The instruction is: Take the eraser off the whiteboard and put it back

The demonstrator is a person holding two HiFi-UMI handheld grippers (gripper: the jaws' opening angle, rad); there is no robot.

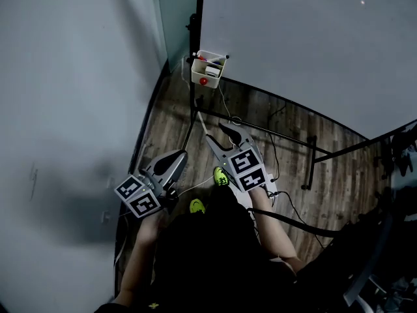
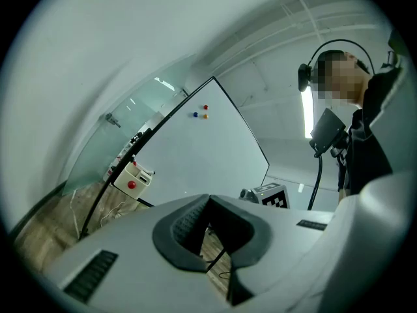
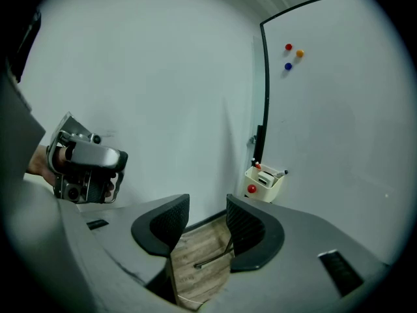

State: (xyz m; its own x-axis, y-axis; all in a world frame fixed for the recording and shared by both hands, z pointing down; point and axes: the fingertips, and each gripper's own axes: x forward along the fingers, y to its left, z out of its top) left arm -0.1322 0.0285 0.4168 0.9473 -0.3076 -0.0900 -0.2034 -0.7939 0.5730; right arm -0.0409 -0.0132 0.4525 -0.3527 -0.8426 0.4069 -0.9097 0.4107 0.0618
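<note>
At the whiteboard's (image 1: 306, 38) lower corner, the eraser (image 3: 264, 178) sat in a cream holder (image 1: 212, 77), well apart from both grippers. Right gripper (image 3: 207, 204): jaws wide apart, empty, only floor (image 3: 195, 253) showing between them. Left gripper (image 2: 210, 199): jaw tips met, nothing held.

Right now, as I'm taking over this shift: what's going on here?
A person stands facing a whiteboard, a gripper in each hand. The right gripper is open and the left gripper shut, both empty and well short of the board. A small cream holder with markers hangs at the board's lower corner.
</note>
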